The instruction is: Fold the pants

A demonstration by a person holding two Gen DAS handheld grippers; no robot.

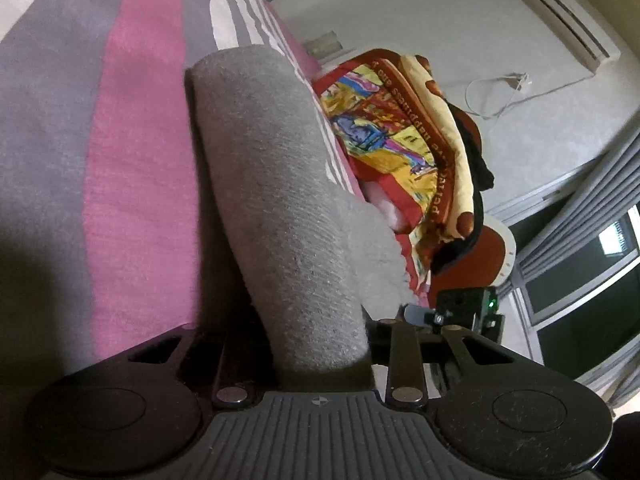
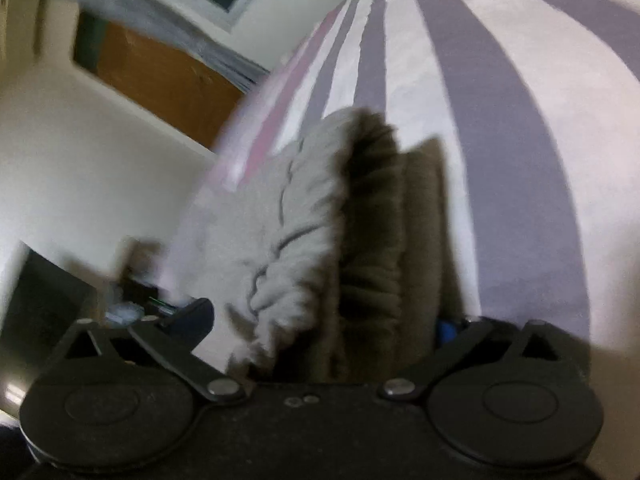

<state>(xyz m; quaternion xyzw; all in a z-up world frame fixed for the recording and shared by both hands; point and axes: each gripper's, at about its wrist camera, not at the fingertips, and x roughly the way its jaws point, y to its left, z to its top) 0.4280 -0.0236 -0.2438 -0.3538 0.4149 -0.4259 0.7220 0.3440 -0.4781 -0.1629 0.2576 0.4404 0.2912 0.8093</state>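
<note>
While I look through the left wrist view, the grey pants (image 1: 276, 200) run as a thick folded band from the bottom centre up toward the upper middle of the frame, lying on the striped bedsheet (image 1: 132, 152) with its pink and grey bands. My left gripper (image 1: 320, 344) has the near end of that band wedged between its fingers — the fabric fills the gap, so it is clamped on the pants. At centre right a pile of colourful printed bedding (image 1: 384, 136) sits against the edge of the bed, and an air conditioner (image 1: 568, 16) hangs on the wall in the upper right, with a window (image 1: 592, 280) at the right edge.

Over in the right wrist view, which is blurred, the pants (image 2: 296, 232) bunch up in gathered folds from the bottom centre to mid-frame, one side lit and the other in shadow. My right gripper (image 2: 332, 348) has cloth packed between its fingers — it grips the pants. Striped bedsheet (image 2: 500, 128) fills the upper right, and a brown door (image 2: 160, 76) shows in the upper left.
</note>
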